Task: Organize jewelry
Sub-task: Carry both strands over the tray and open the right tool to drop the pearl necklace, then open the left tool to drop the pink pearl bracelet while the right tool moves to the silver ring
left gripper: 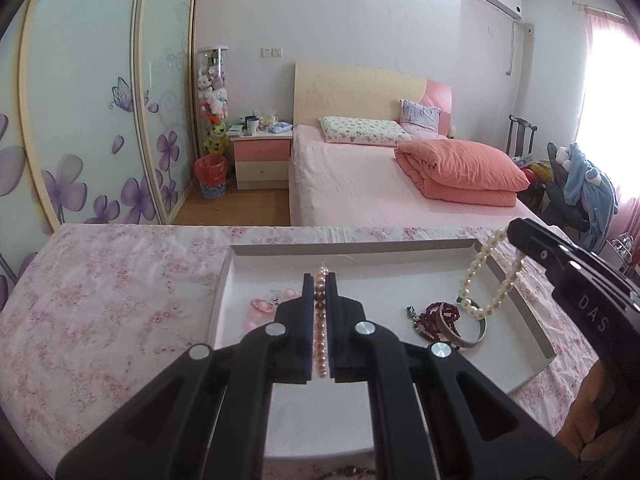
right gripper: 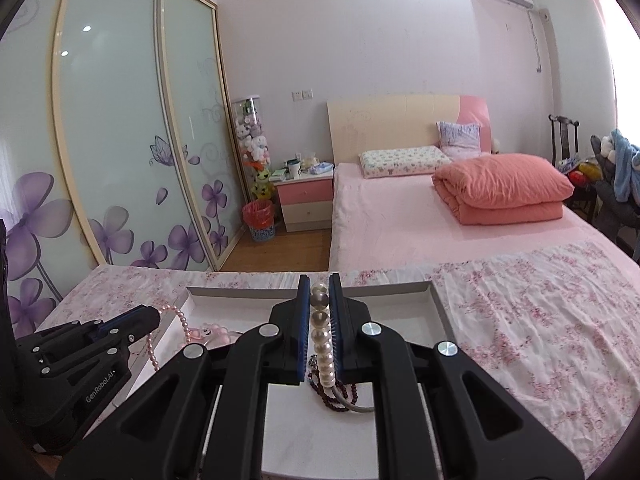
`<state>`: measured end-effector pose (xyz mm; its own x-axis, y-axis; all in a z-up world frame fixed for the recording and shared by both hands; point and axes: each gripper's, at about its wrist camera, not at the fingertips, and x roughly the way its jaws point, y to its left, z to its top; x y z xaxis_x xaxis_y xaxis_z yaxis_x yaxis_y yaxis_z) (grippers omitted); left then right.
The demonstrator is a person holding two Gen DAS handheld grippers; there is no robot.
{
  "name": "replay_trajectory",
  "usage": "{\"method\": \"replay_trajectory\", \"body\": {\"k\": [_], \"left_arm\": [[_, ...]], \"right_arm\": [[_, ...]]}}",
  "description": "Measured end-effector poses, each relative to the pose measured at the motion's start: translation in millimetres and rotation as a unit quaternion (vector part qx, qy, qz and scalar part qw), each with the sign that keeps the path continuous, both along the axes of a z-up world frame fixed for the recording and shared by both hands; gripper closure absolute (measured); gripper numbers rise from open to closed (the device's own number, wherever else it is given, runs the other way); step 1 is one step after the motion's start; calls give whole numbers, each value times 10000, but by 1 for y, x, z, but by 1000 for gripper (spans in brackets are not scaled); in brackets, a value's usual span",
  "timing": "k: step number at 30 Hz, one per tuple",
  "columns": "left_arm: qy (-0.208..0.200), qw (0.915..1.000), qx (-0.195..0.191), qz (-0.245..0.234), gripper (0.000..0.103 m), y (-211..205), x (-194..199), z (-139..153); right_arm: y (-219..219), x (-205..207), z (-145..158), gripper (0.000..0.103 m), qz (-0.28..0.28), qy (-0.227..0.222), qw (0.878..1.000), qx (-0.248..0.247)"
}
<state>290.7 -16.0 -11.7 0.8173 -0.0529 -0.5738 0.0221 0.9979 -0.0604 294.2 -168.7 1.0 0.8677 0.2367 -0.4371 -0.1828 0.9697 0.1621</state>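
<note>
A shallow white tray (left gripper: 532,320) lies on a floral cloth. My left gripper (left gripper: 319,280) is shut on a pink pearl bracelet (left gripper: 319,320) and holds it above the tray's middle. My right gripper (right gripper: 319,280) is shut on a white pearl bracelet (right gripper: 322,340); in the left wrist view this bracelet (left gripper: 476,276) hangs from the right gripper (left gripper: 516,232) over the tray's right side. On the tray floor lie a dark red bead bracelet (left gripper: 436,314), a silver bangle (left gripper: 476,334) and pink hair clips (left gripper: 262,306). The left gripper (right gripper: 154,316) also shows at the left of the right wrist view.
The floral cloth (left gripper: 100,300) covers the surface around the tray. Beyond it stand a pink bed (left gripper: 360,176) with a folded orange quilt (left gripper: 460,168), a nightstand (left gripper: 262,156), a red bin (left gripper: 212,176) and a flower-patterned sliding wardrobe (left gripper: 100,120).
</note>
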Motion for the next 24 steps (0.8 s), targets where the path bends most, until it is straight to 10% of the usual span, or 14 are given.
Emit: {"method": "replay_trajectory", "body": {"k": [8, 24], "left_arm": [[105, 9999, -91, 39, 88, 6, 19, -9], [134, 9994, -104, 309, 82, 30, -10, -1]], "right_arm": [[-8, 0, -1, 71, -64, 6, 10000, 25], [-13, -21, 5, 71, -50, 50, 9999, -91]]}}
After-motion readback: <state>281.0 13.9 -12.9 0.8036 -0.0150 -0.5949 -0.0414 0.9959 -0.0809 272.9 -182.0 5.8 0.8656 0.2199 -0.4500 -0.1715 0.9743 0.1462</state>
